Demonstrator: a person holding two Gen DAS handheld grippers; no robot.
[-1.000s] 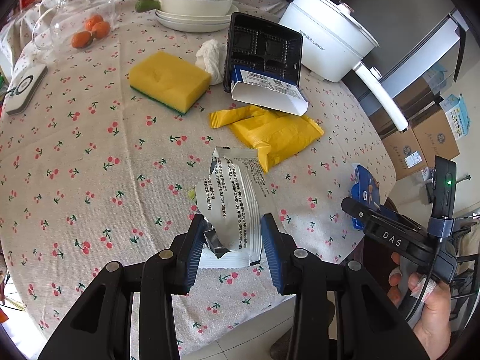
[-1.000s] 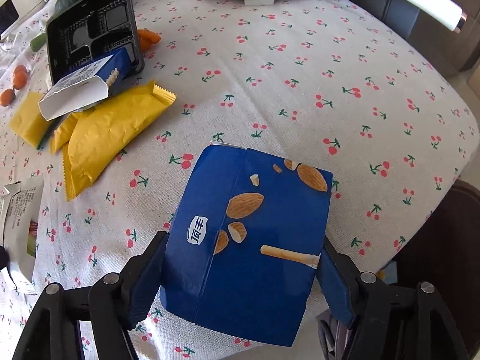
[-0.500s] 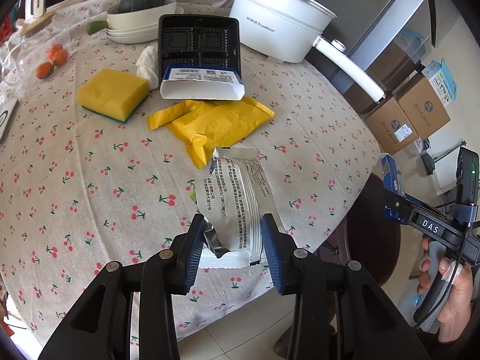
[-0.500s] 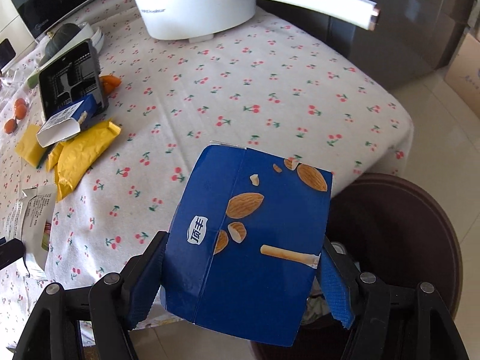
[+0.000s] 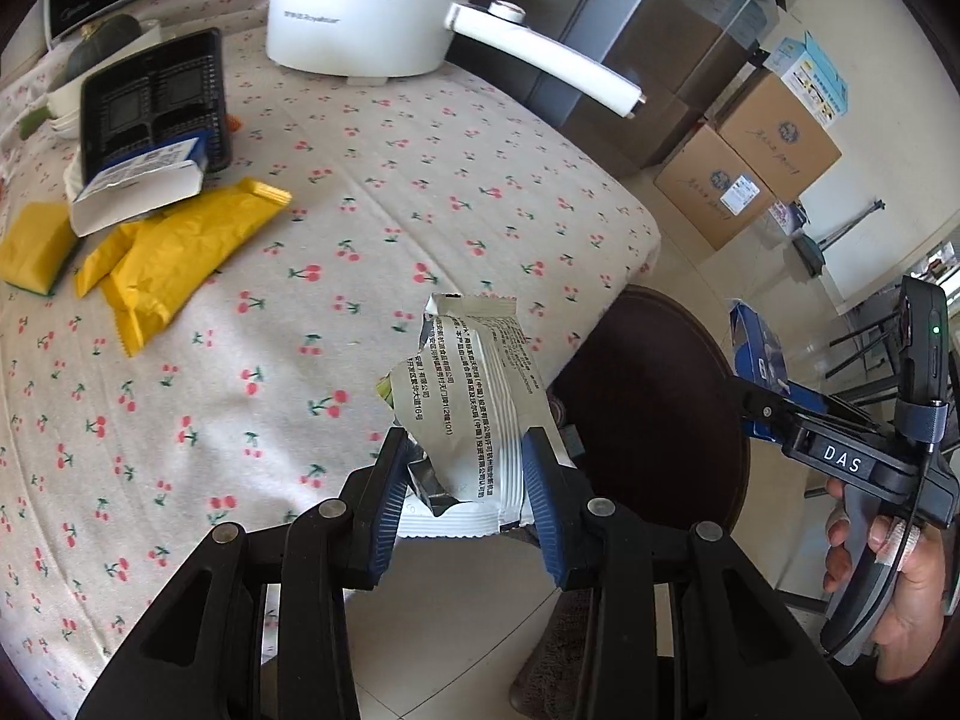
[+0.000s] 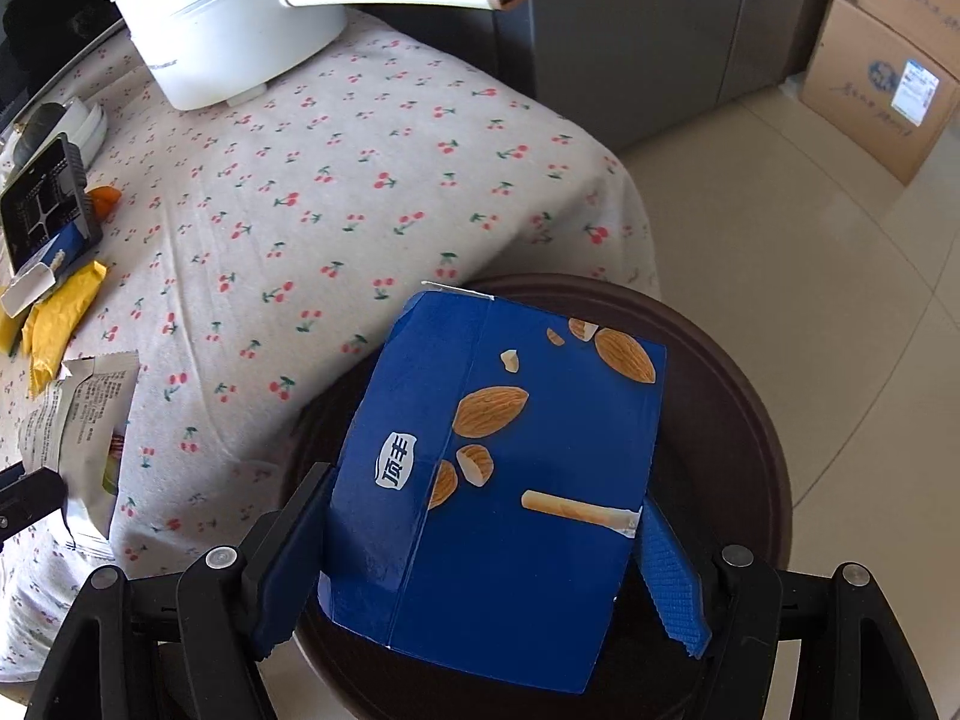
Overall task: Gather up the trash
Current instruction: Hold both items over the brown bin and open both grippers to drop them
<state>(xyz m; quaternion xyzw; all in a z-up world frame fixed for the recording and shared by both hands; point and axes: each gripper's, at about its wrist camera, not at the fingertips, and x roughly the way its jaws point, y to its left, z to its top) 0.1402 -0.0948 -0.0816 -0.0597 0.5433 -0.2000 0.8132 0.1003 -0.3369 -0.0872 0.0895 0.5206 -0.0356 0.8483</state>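
— What's the left gripper (image 5: 465,495) got?

— A crinkled silvery-white wrapper (image 5: 474,414), foil showing at the torn edge, pinched between ribbed blue pads. It hangs at the centre of the left wrist view, over the edge of the cherry-print tablecloth (image 5: 372,192).

— And the right gripper (image 6: 486,552)?

— Jaws wide but clamped on a flat blue carton (image 6: 498,468) printed with almonds, stiff and creased lengthwise. It sits low in the frame, over a round dark brown bin (image 6: 738,420) on the pale glossy floor tiles.

— Anything left on the table?

— At the left, a limp yellow packet (image 5: 174,252), a ridged black plastic tray (image 5: 156,102) and a smooth white pot (image 5: 372,6) with a long handle.
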